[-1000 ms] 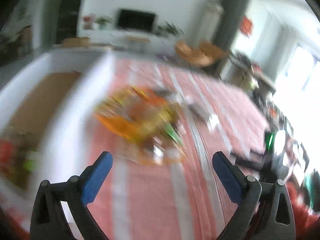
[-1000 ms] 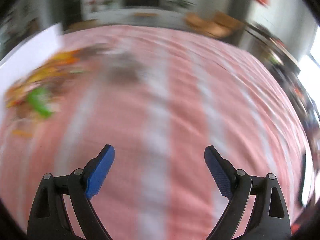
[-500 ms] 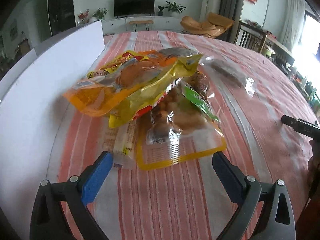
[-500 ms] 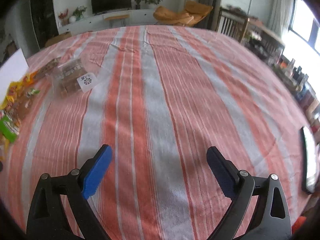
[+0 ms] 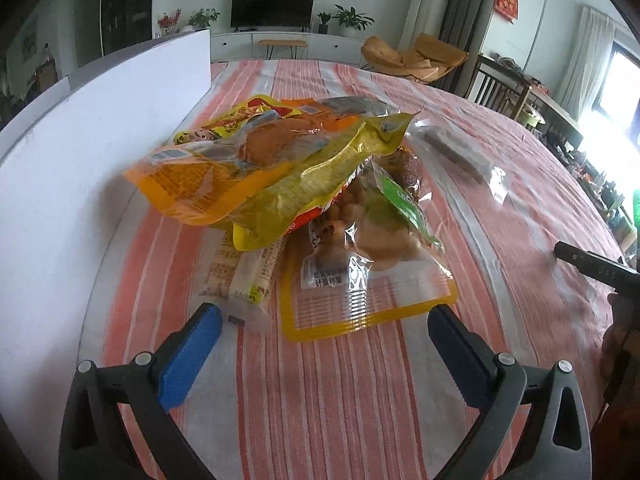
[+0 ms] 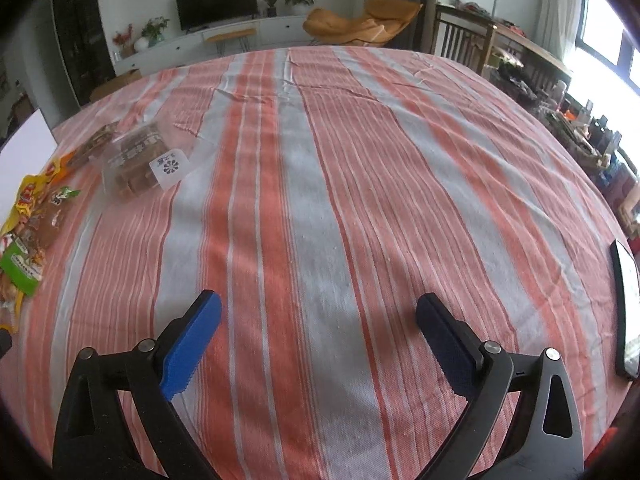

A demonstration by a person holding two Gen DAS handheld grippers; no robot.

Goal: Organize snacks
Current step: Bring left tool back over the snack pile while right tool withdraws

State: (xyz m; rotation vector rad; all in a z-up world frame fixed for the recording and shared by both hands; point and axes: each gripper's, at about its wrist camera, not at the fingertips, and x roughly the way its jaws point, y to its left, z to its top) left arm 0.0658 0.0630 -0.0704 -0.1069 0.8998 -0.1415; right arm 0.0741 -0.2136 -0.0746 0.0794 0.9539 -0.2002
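A pile of snack bags [image 5: 304, 184] lies on the striped tablecloth [image 5: 328, 400], topped by an orange and yellow bag [image 5: 240, 168]. Under it are a clear nut bag with a yellow border [image 5: 368, 280], a green-labelled packet [image 5: 404, 200] and a white wrapped bar [image 5: 248, 284]. My left gripper [image 5: 322, 314] is open just short of the pile's near edge, with nothing between its fingers. My right gripper [image 6: 319, 302] is open over bare cloth, well right of the pile [image 6: 32, 224]. A clear packet of brown biscuits [image 6: 140, 164] lies apart from the pile.
A tall white box wall [image 5: 100, 140] runs along the left of the pile. A dark flat screen device [image 6: 626, 308] lies at the table's right edge. A person's hand on a black gripper part [image 5: 600, 272] shows at the right of the left wrist view. Chairs stand beyond the table.
The left gripper came down towards the snack pile, then held still; the box's inside is out of view. The right view swung sideways, then steadied, and its jaws widened slightly.
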